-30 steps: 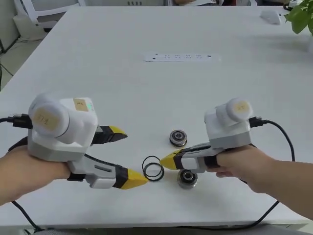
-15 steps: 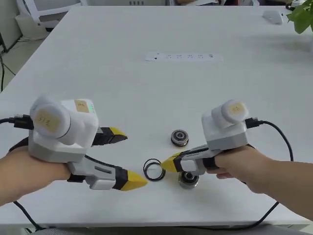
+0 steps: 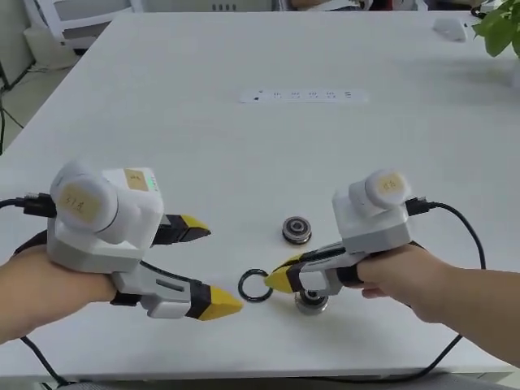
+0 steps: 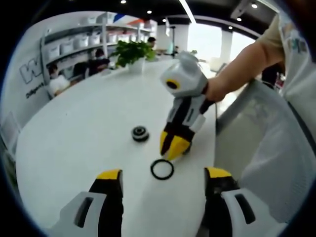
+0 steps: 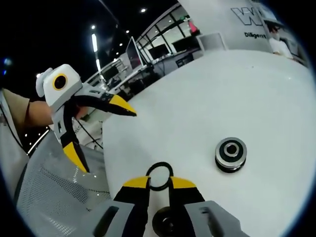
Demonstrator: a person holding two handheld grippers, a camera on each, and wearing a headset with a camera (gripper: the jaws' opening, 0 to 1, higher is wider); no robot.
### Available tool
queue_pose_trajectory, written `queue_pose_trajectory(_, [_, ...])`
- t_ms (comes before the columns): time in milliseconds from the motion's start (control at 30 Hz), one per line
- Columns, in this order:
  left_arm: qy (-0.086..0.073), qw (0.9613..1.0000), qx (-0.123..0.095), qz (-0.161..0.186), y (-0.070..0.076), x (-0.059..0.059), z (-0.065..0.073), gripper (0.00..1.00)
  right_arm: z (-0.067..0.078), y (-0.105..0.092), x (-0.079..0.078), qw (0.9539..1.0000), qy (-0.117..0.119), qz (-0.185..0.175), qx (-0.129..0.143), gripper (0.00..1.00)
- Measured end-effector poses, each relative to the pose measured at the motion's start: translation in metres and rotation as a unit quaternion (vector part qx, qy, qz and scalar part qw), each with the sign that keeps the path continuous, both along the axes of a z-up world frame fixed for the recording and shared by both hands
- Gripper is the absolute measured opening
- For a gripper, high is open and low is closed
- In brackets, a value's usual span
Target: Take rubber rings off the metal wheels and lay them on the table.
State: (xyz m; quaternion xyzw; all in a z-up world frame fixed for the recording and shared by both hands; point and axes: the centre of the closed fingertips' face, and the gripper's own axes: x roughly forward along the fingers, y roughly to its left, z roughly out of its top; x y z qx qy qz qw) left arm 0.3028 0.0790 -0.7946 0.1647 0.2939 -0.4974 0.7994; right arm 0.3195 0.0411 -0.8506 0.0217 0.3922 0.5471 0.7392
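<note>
Rubber ring (image 3: 253, 286): black, lying flat on the white table (image 3: 244, 162) near its front edge, free of any wheel; whether it is one ring or two stacked cannot be told

Near wheel (image 3: 311, 303): metal, on the table just right of the ring, partly under the right gripper (image 3: 280, 279)

Far wheel (image 3: 296, 229): metal with a dark centre, standing clear on the table beyond the ring, apart from both grippers

Right gripper: held low, yellow tips at the ring's right edge. The jaws are drawn near together with a narrow gap between them. Through that gap its own view shows the ring ahead and the near wheel beneath. Nothing is seen pinched

Left gripper (image 3: 207, 264): left of the ring, jaws spread wide, holding nothing, tips pointing toward the ring

Power strip (image 3: 302, 96): white, mid-table, well beyond the wheels

Plant (image 3: 504, 28): green leaves at the far right corner
</note>
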Motion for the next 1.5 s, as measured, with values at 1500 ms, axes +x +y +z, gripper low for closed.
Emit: queue_pose_trajectory(1500, [-0.012, 0.9998, 0.010, 0.010, -0.023, 0.059, -0.009, 0.60, 0.017, -0.055, 0.062, 0.9905, -0.102, -0.091, -0.006, 0.25])
